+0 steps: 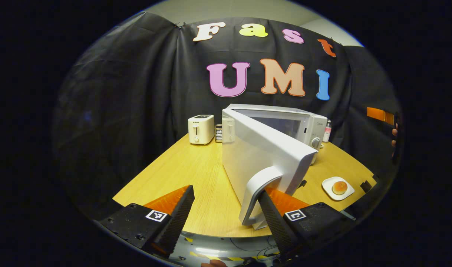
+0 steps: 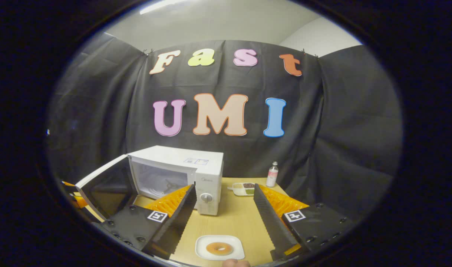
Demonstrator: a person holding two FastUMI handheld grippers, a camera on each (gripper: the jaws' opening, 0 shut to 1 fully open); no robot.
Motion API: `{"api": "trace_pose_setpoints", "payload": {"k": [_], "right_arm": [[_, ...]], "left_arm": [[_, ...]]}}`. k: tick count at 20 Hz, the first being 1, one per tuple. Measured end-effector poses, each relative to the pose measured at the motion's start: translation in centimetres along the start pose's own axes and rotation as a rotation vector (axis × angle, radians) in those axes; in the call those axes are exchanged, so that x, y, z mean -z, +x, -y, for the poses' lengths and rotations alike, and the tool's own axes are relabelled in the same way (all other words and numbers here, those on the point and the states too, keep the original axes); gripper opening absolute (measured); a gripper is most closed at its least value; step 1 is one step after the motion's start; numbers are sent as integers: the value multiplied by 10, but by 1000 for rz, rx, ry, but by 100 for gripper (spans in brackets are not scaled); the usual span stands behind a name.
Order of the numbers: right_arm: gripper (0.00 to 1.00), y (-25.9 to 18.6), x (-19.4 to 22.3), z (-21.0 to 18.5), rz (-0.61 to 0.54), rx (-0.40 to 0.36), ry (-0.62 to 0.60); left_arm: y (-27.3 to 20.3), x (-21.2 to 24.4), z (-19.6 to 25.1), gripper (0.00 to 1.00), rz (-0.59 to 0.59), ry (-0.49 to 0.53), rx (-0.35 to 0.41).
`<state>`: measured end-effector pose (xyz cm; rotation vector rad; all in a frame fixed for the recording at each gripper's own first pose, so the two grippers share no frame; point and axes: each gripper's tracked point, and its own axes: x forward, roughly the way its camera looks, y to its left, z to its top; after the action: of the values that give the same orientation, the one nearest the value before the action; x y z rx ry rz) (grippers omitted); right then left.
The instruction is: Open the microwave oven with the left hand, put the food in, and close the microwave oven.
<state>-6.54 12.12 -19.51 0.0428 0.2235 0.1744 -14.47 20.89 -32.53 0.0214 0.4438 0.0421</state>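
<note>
In the left gripper view we see our left gripper (image 1: 226, 211) spread wide, its right-hand finger (image 1: 274, 218) tucked behind the curved handle (image 1: 257, 193) of the microwave door (image 1: 263, 155), the other finger well apart from it. The door stands swung partly open from the microwave (image 1: 285, 122), which sits at twelve o'clock on the wooden table (image 1: 196, 174). A toaster (image 1: 201, 128) stands at eleven o'clock beside it. The doughnut (image 1: 339, 187) lies on a white plate (image 1: 327, 185) at three o'clock.

In the right gripper view our right gripper (image 2: 224, 218) is also spread, holding nothing, hovering above the plate with the doughnut at six o'clock. A small bottle (image 2: 272, 174) and a divided dish (image 2: 243, 188) sit at one o'clock.
</note>
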Motion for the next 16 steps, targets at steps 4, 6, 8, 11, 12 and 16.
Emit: {"api": "trace_pose_setpoints", "payload": {"k": [4, 6, 8, 11, 12, 16], "right_arm": [[97, 3, 38, -8, -64, -17, -27], [97, 6, 61, -11, -104, -21, -37], [98, 8, 80, -16, -140, -33, -44], [97, 13, 111, -22, -192, -50, -74], [98, 15, 123, -23, -216, -55, -76], [98, 19, 168, -19, -315, -47, -62]], "left_arm": [[-24, -20, -8, 99, 28, 27, -6], [-36, -43, -17, 98, 72, 17, -30], [-45, -68, -26, 97, 112, -2, -52], [-59, -110, -41, 97, 194, -49, -83], [-65, -127, -45, 97, 226, -64, -94], [-88, -174, -64, 94, 326, -84, -147]]}}
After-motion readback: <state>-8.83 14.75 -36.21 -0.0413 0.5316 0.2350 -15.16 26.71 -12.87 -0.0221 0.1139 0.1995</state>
